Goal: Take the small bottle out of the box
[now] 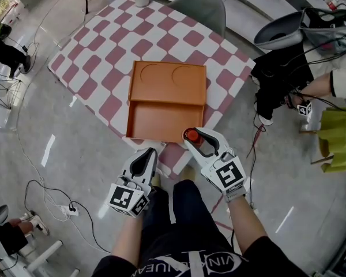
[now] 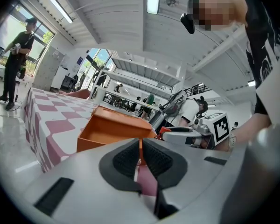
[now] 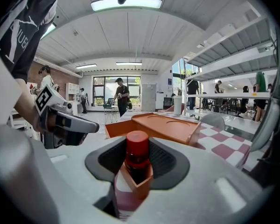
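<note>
Small bottle: the small bottle (image 3: 137, 148) stands upright in the near right corner of the orange box (image 1: 161, 120), with its red cap above the box wall.
Box: it lies open on the checkered counter (image 1: 104, 56), close to the near edge; the lid is folded back toward the far side.
Right gripper: the right gripper (image 1: 196, 140) has its jaws around the bottle, and the dark pads seem to lie against both sides of the cap and the neck.
Left gripper: the left gripper (image 2: 141, 160) has its jaws pressed together with nothing between them; it hangs off the near edge of the counter, apart from the box.
Handling: I judge the bottle light and stiff, probably glass or hard plastic, so smooth and a little slippery. The cap is round, so it can turn in the pads.
Where to hold: better low on the cap or on the neck, with the pull straight up, because the corner walls stand tight around the body.
Writing: no label can be read on the bottle or the box. The print on the person's shirt is only partly seen.
</note>
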`<state>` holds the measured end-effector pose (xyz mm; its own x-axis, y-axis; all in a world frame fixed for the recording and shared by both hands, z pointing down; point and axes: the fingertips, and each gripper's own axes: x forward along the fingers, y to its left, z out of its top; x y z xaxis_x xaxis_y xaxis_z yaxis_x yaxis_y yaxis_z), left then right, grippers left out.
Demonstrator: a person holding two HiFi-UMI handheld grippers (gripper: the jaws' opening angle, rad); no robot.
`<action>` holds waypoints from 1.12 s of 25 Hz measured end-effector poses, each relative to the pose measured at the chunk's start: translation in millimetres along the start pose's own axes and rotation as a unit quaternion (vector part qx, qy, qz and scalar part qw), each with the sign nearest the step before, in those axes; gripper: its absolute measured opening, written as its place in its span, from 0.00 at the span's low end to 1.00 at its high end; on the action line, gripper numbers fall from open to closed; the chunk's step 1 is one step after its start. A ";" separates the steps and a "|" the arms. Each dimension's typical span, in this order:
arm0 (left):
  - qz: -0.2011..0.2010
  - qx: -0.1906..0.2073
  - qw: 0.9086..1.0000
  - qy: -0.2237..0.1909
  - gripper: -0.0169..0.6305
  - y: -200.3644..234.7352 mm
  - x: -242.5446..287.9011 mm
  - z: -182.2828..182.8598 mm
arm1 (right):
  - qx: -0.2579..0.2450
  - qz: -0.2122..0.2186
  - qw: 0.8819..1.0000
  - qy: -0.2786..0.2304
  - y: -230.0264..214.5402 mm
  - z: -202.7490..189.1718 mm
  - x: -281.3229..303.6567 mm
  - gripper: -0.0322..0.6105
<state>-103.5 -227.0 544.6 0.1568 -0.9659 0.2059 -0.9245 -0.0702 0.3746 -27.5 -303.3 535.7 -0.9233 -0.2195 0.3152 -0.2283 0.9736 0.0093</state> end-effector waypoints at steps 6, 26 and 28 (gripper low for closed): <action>-0.005 0.004 1.000 -0.002 0.06 -0.2 -0.3 6.9 | -0.002 -0.015 1.000 0.021 -3.3 1.7 -1.0 0.27; -0.011 0.026 0.999 -0.025 0.06 6.5 3.3 48.8 | 0.013 -0.037 0.999 -0.016 -13.8 33.0 -8.0 0.27; -0.012 0.027 0.999 -0.028 0.06 7.1 2.8 53.4 | 0.016 -0.041 0.999 -0.018 -14.7 37.3 -9.0 0.27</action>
<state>-128.2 -243.5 499.5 0.1601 -0.9762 0.1461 -0.9386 -0.1048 0.3286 -27.3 -318.0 497.3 -0.9115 -0.3006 0.2809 -0.3123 0.9500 0.0034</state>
